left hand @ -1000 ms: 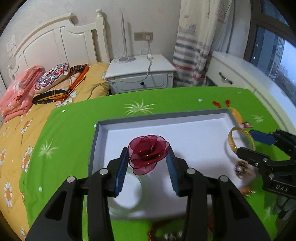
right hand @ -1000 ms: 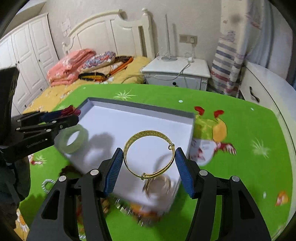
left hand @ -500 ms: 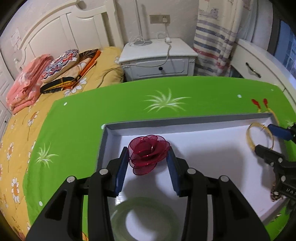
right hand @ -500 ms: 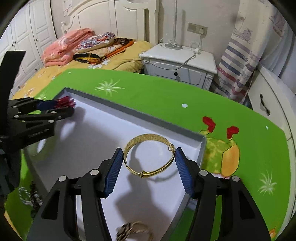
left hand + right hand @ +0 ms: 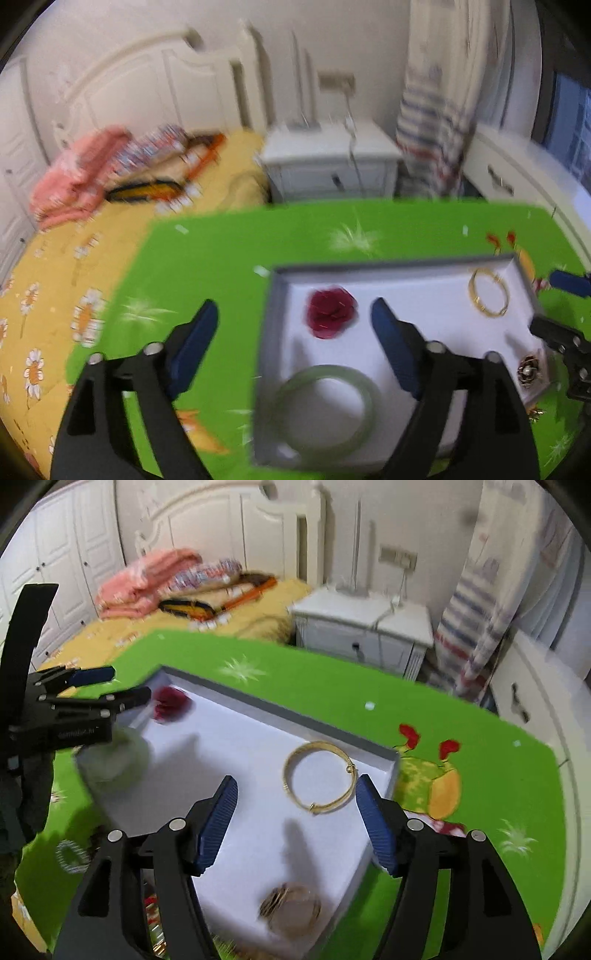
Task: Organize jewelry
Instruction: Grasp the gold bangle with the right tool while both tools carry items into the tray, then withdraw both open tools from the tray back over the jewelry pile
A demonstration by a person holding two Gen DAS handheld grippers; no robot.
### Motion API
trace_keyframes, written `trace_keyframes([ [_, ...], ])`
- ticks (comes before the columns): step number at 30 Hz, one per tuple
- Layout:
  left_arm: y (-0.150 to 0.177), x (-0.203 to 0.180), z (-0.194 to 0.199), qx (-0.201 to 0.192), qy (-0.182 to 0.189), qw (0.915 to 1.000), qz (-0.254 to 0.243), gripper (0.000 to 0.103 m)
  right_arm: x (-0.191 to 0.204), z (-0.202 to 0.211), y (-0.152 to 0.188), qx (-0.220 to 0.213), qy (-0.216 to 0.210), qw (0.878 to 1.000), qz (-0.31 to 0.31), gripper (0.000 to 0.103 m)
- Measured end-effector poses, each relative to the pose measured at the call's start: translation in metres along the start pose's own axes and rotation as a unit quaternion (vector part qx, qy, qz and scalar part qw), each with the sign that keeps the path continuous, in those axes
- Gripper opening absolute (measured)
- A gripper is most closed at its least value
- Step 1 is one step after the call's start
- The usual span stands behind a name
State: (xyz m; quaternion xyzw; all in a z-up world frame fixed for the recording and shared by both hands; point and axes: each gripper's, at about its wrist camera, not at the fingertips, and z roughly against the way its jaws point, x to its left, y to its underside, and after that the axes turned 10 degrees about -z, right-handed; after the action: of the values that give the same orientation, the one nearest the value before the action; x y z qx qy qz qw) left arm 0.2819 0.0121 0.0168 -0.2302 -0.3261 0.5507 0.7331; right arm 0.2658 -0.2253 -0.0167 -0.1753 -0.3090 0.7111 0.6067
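Our left gripper and right gripper both opening, empty, rose and gold bangle loose in the tray just beyond our pads.

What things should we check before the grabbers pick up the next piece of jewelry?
1. Red flower lies in the white tray, let go: ok.
2. Gold bangle lies flat in the tray, let go: ok.
3. Left gripper fingers opening, nothing between them: ok.
4. Right gripper fingers opening, none pressing the bangle: ok.
5. Green bangle inside the tray: ok.
6. Pieces left on the green cloth: not ok, some remain.
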Motion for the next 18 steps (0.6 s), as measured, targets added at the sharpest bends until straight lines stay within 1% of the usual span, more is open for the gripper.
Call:
trace_keyframes([
  [1, 0.003, 0.005, 0.017, -0.020, -0.017, 0.9997, 0.004, 0.095, 0.004, 0.016, 0.005, -0.016, 0.000, 1.000, 0.003, 0.069],
  [2, 0.007, 0.010, 0.032, -0.037, -0.034, 0.9987, 0.008, 0.098, 0.006, 0.026, 0.008, -0.027, 0.000, 1.000, 0.005, 0.072],
  [3, 0.011, 0.012, 0.045, -0.052, -0.048, 0.9974, 0.011, 0.099, 0.010, 0.040, 0.014, -0.043, -0.001, 0.999, 0.009, 0.076],
  [4, 0.018, 0.016, 0.062, -0.069, -0.065, 0.9954, 0.014, 0.099, 0.012, 0.052, 0.021, -0.056, 0.000, 0.998, 0.011, 0.077],
  [5, 0.026, 0.020, 0.075, -0.077, -0.076, 0.9940, 0.013, 0.099, 0.015, 0.062, 0.027, -0.068, 0.001, 0.998, 0.012, 0.078],
  [7, 0.042, 0.025, 0.093, -0.080, -0.087, 0.9928, 0.017, 0.099, 0.018, 0.081, 0.044, -0.089, -0.001, 0.996, 0.005, 0.080],
  [10, 0.078, 0.028, 0.111, -0.072, -0.085, 0.9935, 0.025, 0.099, 0.017, 0.095, 0.067, -0.100, -0.017, 0.995, -0.019, 0.082],
  [12, 0.105, 0.023, 0.116, -0.055, -0.079, 0.9950, 0.028, 0.099, 0.019, 0.100, 0.087, -0.100, -0.026, 0.994, -0.035, 0.082],
  [15, 0.135, 0.016, 0.115, -0.030, -0.058, 0.9974, 0.031, 0.099, 0.020, 0.096, 0.111, -0.083, -0.035, 0.994, -0.058, 0.083],
  [18, 0.165, 0.002, 0.110, -0.007, -0.032, 0.9992, 0.022, 0.099, 0.022, 0.089, 0.131, -0.058, -0.040, 0.995, -0.073, 0.083],
])
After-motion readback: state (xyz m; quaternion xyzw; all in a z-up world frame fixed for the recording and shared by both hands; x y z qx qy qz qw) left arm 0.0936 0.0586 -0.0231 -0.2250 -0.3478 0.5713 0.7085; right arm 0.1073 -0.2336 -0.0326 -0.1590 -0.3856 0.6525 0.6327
